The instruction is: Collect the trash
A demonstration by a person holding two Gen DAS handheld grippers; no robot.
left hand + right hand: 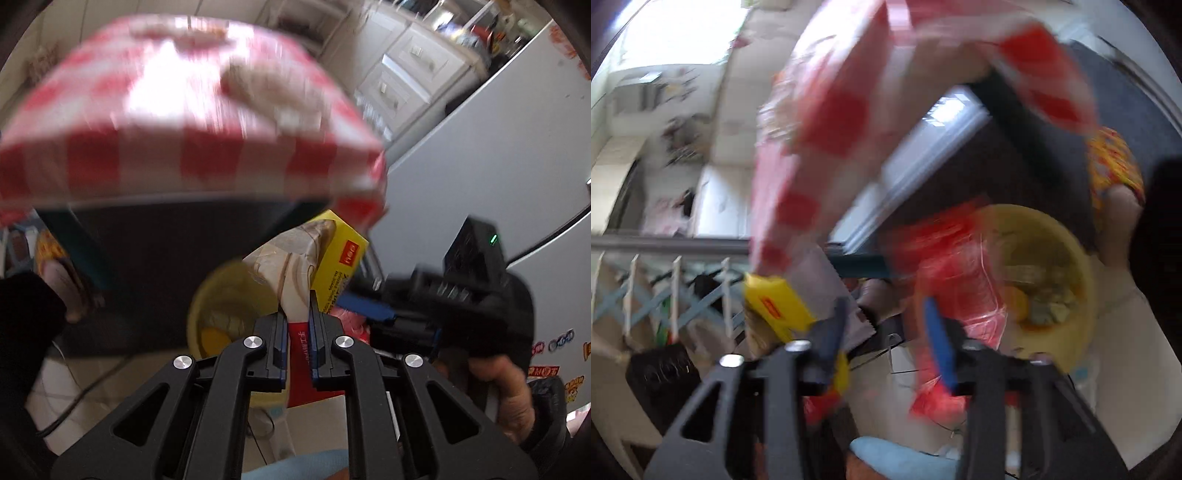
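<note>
My left gripper [298,332] is shut on a beige and red snack wrapper [291,266], held over the open yellow bin [207,306] on the floor. A yellow box [341,258] hangs just right of the wrapper, above the right gripper's blue finger pad [365,310]. In the blurred right wrist view my right gripper [886,321] stands open. The yellow box [779,302] sits outside its left finger and no pad presses on it. A red plastic bag [956,266] lies behind the right finger, next to the yellow bin [1082,295], which holds scraps.
A table with a red and white checked cloth [184,110] overhangs the bin, with litter on top. A white fridge [480,166] stands at the right and drawers [406,74] behind it. A person's hand [509,391] holds the right gripper. A folding rack [665,295] is on the left.
</note>
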